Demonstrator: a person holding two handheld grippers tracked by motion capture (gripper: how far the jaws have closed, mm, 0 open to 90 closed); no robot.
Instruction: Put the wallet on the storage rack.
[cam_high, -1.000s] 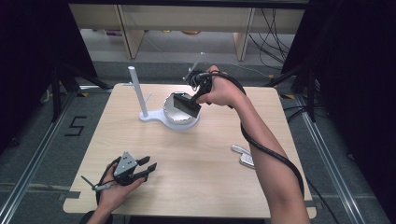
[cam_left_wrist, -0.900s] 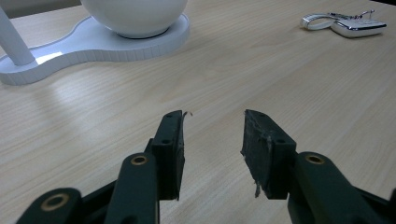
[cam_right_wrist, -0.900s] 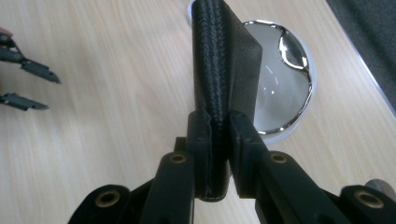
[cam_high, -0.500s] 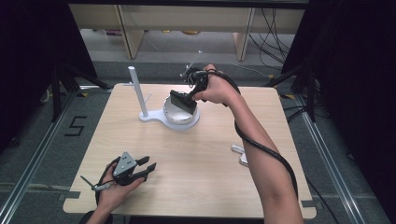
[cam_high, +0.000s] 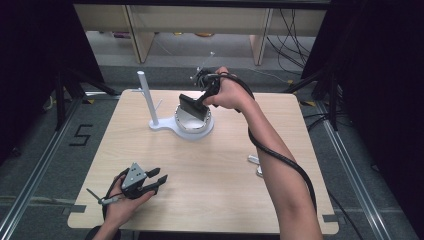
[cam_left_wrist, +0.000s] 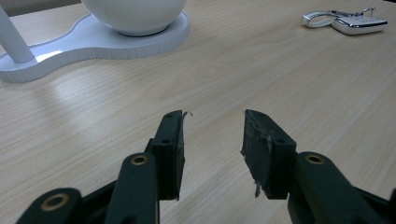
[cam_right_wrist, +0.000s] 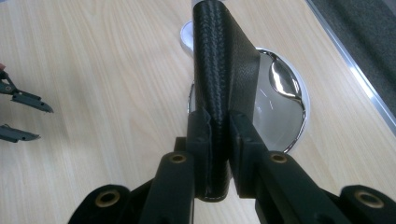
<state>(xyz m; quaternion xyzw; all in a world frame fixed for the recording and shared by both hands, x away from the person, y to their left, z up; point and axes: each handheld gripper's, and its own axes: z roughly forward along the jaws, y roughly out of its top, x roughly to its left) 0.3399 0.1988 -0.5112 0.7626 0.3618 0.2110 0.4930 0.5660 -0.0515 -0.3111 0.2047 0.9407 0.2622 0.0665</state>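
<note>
Right hand-held gripper (cam_high: 200, 99) nudged toward desk's (cam_high: 215, 185) far edge, pinching black wallet (cam_right_wrist: 223, 74) over bowl (cam_high: 192, 121); left hand-held gripper (cam_left_wrist: 212, 144) spread, idle

The one readable mark is a dark figure "5" (cam_high: 81, 135) on the grey floor (cam_high: 45, 165), left of the tabletop (cam_high: 210, 200) and level with its far half (it looks taped or painted, which one cannot be told). The tabletop bears no lettering that can be made out, and the small silvery things (cam_left_wrist: 348, 21) at its right edge show no legible brand.
</note>
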